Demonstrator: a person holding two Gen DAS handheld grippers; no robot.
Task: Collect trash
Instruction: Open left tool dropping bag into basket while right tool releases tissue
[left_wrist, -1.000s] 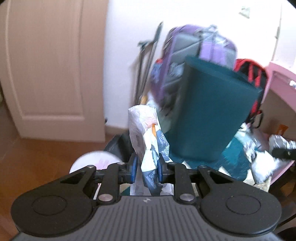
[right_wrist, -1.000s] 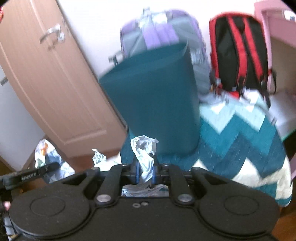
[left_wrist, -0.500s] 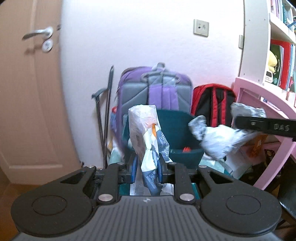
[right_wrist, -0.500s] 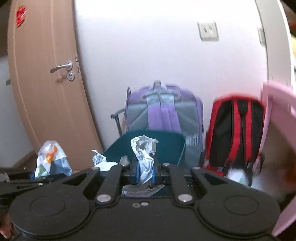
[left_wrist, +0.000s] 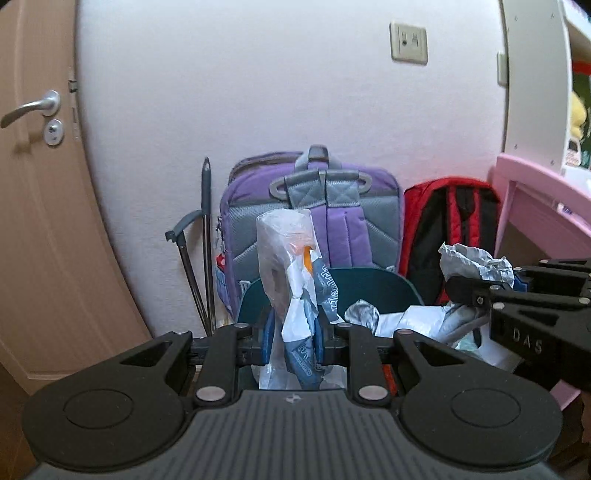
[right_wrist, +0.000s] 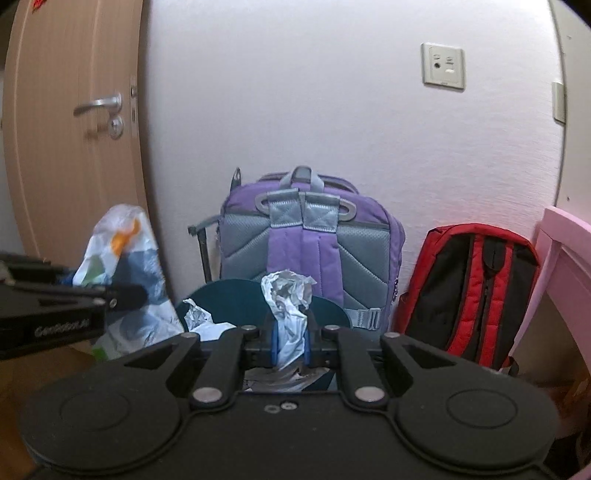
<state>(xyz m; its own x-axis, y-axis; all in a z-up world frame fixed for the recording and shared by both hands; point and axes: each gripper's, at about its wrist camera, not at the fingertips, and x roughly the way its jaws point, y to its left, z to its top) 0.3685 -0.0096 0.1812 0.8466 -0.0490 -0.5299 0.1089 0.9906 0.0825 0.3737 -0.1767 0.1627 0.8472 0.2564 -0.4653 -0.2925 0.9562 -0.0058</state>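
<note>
My left gripper (left_wrist: 293, 334) is shut on a white plastic bag (left_wrist: 288, 258) with orange and blue print, which sticks up between the blue pads. My right gripper (right_wrist: 290, 341) is shut on a crumpled silver-white wrapper (right_wrist: 286, 295). A dark teal bin (right_wrist: 236, 302) stands just beyond both grippers, its rim partly hidden behind them, with crumpled white paper (right_wrist: 197, 319) at its edge. In the left wrist view the right gripper (left_wrist: 480, 291) reaches in from the right with the wrapper (left_wrist: 472, 264). In the right wrist view the left gripper (right_wrist: 122, 295) comes in from the left with the bag (right_wrist: 125, 266).
A purple and grey backpack (right_wrist: 306, 236) leans on the white wall behind the bin, a red and black backpack (right_wrist: 476, 291) to its right. A wooden door (right_wrist: 74, 147) is at left, a pink desk (left_wrist: 535, 214) at right. A folded metal stand (left_wrist: 201, 251) leans by the wall.
Both grippers have risen and levelled out, still holding their trash. The teal bin filled the middle of the views before and now sits low, just past the fingertips. The two grippers have come closer together.
</note>
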